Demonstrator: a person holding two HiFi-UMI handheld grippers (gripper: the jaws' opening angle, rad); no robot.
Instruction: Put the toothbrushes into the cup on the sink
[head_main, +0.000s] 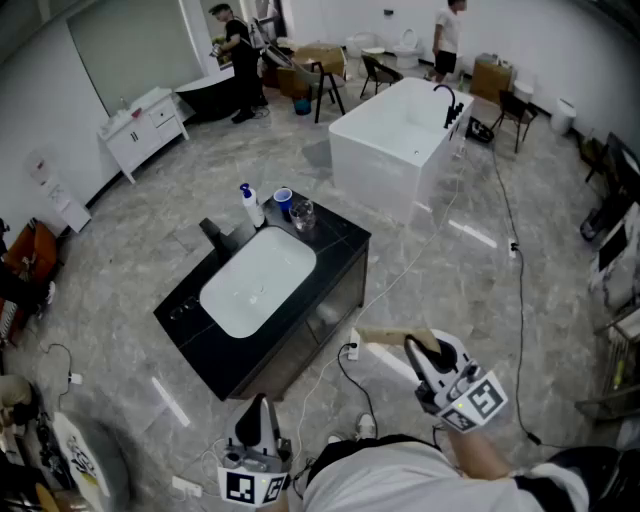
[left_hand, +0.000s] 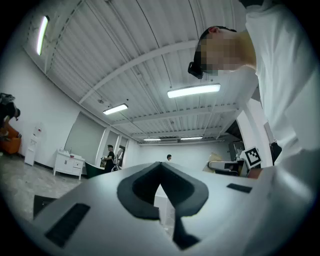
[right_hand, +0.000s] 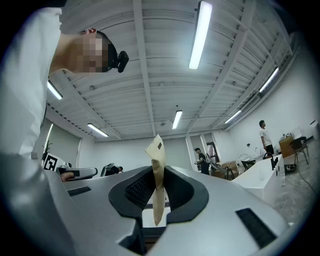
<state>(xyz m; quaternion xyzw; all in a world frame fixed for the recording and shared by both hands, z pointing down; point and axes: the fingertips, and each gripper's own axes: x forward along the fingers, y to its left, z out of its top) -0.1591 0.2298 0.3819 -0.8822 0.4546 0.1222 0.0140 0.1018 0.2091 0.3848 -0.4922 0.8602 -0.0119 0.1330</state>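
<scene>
A black sink counter (head_main: 330, 250) with a white basin stands on the floor ahead of me. At its far end stand a blue cup (head_main: 283, 199), a clear glass (head_main: 303, 213) and a pump bottle (head_main: 251, 206). My right gripper (head_main: 412, 346) is held well short of the counter, shut on a flat tan paper toothbrush packet (head_main: 385, 337). In the right gripper view the packet (right_hand: 156, 152) stands upright, pinched between the pads of the gripper (right_hand: 157, 172). My left gripper (head_main: 258, 402) hovers low at the front, and its own view shows the gripper (left_hand: 160, 167) shut with nothing in it.
A white bathtub (head_main: 400, 140) stands behind the counter. A white cabinet (head_main: 145, 125) is at the back left. Cables (head_main: 515, 270) run over the marble floor, and a plug strip (head_main: 352, 350) lies by the counter's near corner. People (head_main: 238, 60) and chairs are far back.
</scene>
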